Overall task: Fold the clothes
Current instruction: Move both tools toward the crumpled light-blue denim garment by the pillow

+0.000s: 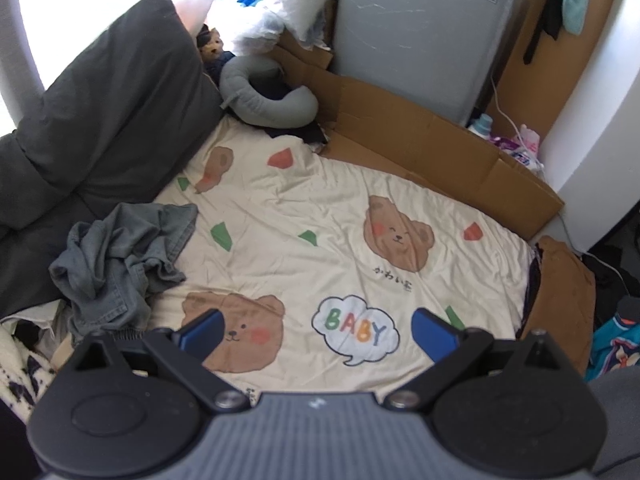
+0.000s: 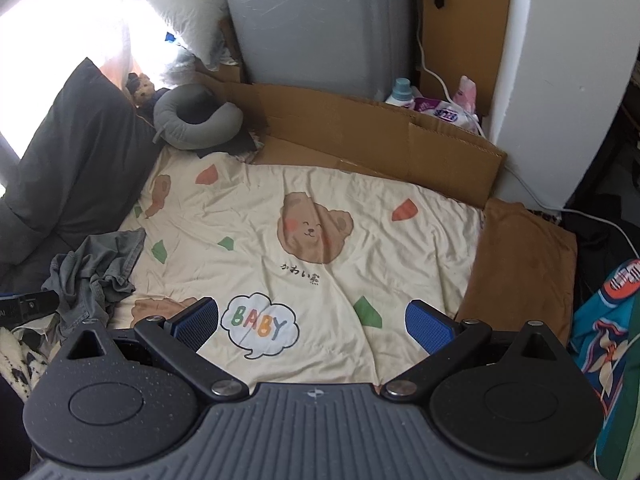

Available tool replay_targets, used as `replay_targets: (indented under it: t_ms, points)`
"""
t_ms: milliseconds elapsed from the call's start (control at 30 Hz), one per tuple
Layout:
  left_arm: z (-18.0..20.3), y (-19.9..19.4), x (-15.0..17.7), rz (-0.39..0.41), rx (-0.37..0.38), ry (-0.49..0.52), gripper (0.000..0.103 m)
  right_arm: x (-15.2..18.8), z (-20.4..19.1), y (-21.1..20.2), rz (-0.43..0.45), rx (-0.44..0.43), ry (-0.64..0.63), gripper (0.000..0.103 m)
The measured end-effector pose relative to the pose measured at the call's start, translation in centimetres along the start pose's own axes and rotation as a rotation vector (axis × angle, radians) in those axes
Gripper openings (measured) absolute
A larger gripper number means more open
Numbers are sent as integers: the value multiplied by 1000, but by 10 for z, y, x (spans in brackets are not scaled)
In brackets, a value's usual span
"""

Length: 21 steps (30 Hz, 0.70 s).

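Crumpled grey garment [image 1: 120, 264] heaped at the left edge of the cream bear-print sheet [image 1: 320, 216], beside a dark grey duvet [image 1: 100, 112], left gripper [image 1: 318, 330] and right gripper [image 2: 312, 322] both spread wide, empty, hovering above the sheet, cardboard [image 2: 360, 136] along the far side.

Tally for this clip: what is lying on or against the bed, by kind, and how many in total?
Crumpled grey garment: 1
Folded brown garment: 1
Dark pillow: 1
Grey neck pillow: 1
Plush toy: 1
Bear-print sheet: 1
Total: 6
Left gripper and right gripper are open and empty.
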<state>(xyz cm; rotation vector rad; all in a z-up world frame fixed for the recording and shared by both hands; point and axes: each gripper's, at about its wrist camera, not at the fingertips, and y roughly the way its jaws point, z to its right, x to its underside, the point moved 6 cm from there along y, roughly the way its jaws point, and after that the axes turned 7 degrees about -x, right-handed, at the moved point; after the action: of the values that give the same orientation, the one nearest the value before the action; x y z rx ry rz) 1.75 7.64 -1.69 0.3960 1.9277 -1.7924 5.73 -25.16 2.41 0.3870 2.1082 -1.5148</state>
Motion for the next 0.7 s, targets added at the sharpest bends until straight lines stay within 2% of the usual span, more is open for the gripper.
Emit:
replay_targets:
  t_ms: [267,700]
  points:
    - [-45,18,-2,-8,-21,-79,102,-12,-18,7,13,-82,-47,103]
    - [-139,44,-1,2,-82,-229,102,-29,-21,35,33,-98,-4,103]
